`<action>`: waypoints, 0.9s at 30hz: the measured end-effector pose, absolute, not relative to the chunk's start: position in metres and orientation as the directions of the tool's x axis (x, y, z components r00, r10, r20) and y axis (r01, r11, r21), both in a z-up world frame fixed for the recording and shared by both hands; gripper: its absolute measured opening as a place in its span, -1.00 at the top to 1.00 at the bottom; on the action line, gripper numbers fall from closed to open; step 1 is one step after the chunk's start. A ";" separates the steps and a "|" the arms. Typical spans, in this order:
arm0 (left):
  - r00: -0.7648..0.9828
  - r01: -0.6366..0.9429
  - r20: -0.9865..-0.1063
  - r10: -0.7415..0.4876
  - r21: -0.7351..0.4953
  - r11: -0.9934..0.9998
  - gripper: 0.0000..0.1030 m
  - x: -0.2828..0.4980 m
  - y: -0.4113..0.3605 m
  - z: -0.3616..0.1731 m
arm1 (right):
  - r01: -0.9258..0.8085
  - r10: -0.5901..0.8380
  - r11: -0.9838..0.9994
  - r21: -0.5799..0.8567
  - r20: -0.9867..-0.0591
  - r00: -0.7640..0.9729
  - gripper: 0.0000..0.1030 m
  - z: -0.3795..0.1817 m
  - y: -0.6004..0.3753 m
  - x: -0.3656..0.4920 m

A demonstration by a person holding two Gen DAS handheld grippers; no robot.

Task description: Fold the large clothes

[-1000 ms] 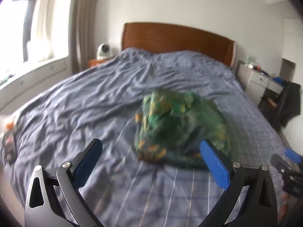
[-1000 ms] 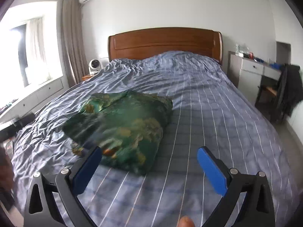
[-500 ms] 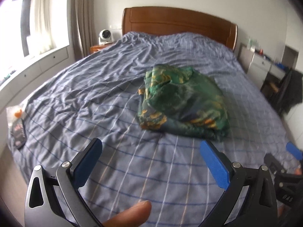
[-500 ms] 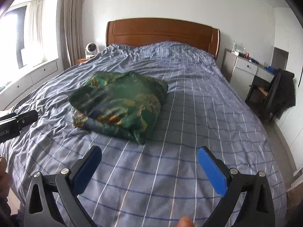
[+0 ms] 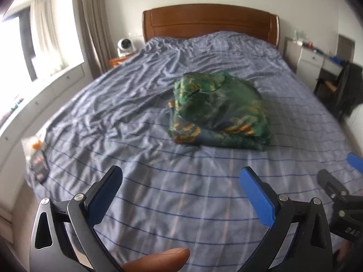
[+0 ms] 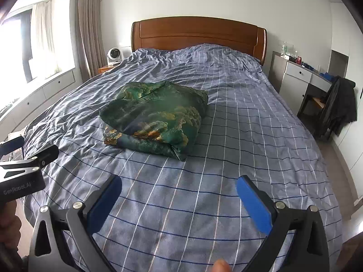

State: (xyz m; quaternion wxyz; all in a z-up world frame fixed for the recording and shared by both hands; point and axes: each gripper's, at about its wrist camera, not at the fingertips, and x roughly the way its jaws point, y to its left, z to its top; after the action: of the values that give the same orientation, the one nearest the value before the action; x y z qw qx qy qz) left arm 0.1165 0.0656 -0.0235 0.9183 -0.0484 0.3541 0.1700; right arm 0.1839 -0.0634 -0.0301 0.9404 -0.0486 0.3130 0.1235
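Observation:
A green garment with gold and orange print (image 5: 220, 111) lies folded into a thick bundle on the middle of the blue checked bed (image 5: 158, 192); it also shows in the right wrist view (image 6: 156, 117). My left gripper (image 5: 181, 179) is open and empty, held over the foot of the bed, well short of the bundle. My right gripper (image 6: 178, 188) is open and empty, also over the foot of the bed. Each gripper shows at the edge of the other's view.
A wooden headboard (image 6: 197, 34) stands at the far end. A small fan (image 6: 114, 55) sits on the left nightstand. A white drawer unit (image 6: 297, 79) and a chair with a dark coat (image 6: 338, 108) stand on the right. A small packet (image 5: 38, 161) lies at the bed's left edge.
Both grippers have pulled back from the green bundle toward the foot of the bed. The bundle lies still and looks smaller in both views.

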 end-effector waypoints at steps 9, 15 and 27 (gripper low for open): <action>0.684 -0.358 -0.664 0.303 0.057 0.932 -0.99 0.111 0.063 -0.018 | -0.281 0.213 0.959 -0.022 -0.593 0.776 -1.00 -0.021 -0.061 0.176; 0.679 -0.354 -0.674 0.293 0.049 0.934 -0.99 0.112 0.063 -0.019 | -0.290 0.201 0.956 -0.049 -0.609 0.767 -1.00 -0.026 -0.056 0.173; 0.691 -0.341 -0.664 0.286 0.049 0.939 -0.99 0.108 0.057 -0.015 | -0.269 0.181 0.961 -0.059 -0.599 0.780 -1.00 -0.019 -0.057 0.166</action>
State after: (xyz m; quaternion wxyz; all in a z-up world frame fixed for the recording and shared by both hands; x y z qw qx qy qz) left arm 0.1080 0.0571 -0.0148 0.9186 -0.0391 0.3543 0.1706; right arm 0.1657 -0.0569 -0.0186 0.9407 -0.0705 0.3097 0.1195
